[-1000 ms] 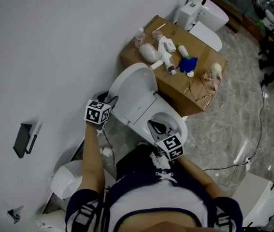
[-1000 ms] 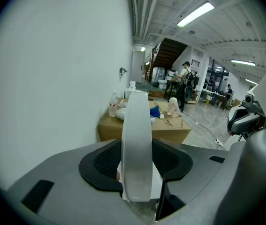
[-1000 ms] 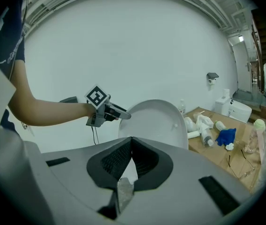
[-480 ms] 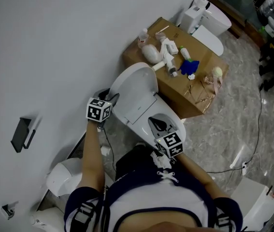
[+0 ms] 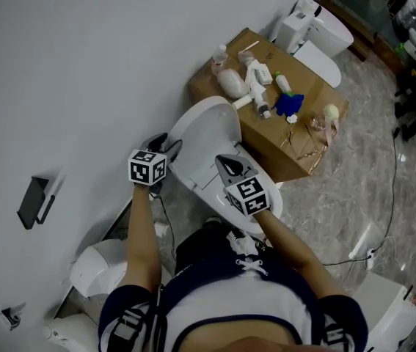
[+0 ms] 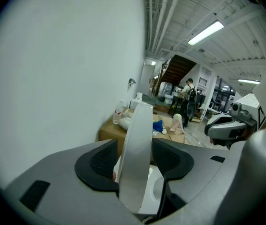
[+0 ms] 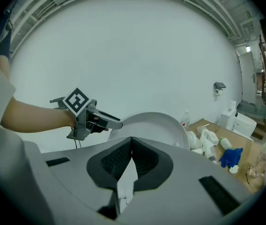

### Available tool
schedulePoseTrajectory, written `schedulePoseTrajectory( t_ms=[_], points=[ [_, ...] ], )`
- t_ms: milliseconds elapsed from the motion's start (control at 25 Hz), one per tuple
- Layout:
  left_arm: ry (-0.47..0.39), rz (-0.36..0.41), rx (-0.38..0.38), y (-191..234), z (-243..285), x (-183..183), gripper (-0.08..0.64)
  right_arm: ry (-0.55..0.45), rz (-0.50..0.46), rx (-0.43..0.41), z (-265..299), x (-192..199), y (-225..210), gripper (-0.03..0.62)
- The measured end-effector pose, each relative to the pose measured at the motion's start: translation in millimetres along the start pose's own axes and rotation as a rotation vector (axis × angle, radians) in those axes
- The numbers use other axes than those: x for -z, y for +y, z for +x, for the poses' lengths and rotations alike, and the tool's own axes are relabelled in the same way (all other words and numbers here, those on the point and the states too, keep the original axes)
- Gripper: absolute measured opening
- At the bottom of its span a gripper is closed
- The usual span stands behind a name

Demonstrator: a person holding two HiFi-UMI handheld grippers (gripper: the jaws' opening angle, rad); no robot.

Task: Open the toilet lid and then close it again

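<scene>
White wall (image 5: 83, 64) fills the left, marbled floor (image 5: 354, 189) the right. Against the wall the toilet lid (image 5: 200, 134) stands raised, with a cardboard box (image 5: 265, 142) carrying bottles (image 5: 231, 83) just beyond it, far right. The left gripper (image 5: 165, 147) has just been widening its jaws; the lid's rim sits loosely between them. The right gripper (image 5: 226, 164), jaws pressed together and empty, hovers over the near bowl (image 5: 274, 196).

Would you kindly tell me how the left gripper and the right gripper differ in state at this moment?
The left gripper has its jaws apart, having just been opening, with the edge of the raised toilet lid between them. The right gripper has its jaws shut and empty. The left gripper sits at the lid's side, the right gripper in front of it. Both are close to the lid.
</scene>
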State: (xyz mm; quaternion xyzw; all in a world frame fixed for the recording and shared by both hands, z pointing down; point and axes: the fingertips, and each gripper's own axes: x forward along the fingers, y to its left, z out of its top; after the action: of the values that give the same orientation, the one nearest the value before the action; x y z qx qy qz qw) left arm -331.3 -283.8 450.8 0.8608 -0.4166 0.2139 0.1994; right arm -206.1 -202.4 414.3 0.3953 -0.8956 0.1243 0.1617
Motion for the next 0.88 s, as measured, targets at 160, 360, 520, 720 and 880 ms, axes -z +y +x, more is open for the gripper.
schedulePoseTrajectory(
  t_ms=[160,360,520,720,880],
  points=[
    [-0.047,-0.042,-0.003,-0.3,-10.5,-4.5,0.232,0.006,0.004,-0.018,14.0,-1.7,5.5,0.008],
    [-0.184,-0.142,0.058,-13.3,-32.5,-11.6,0.229,0.03,-0.001,-0.044,23.4,2.3,12.9,0.008],
    [-0.274,-0.198,0.026,-14.6,-48.4,-10.0,0.104,0.04,-0.003,-0.047,27.3,4.8,12.7,0.008],
    [-0.356,-0.213,-0.057,-13.7,-63.8,-10.4,0.006,0.047,0.001,-0.054,32.4,3.8,12.9,0.008],
    [-0.341,-0.185,-0.059,-23.5,-63.5,-4.8,0.006,0.049,0.039,-0.068,38.7,1.5,12.0,0.008]
  ],
)
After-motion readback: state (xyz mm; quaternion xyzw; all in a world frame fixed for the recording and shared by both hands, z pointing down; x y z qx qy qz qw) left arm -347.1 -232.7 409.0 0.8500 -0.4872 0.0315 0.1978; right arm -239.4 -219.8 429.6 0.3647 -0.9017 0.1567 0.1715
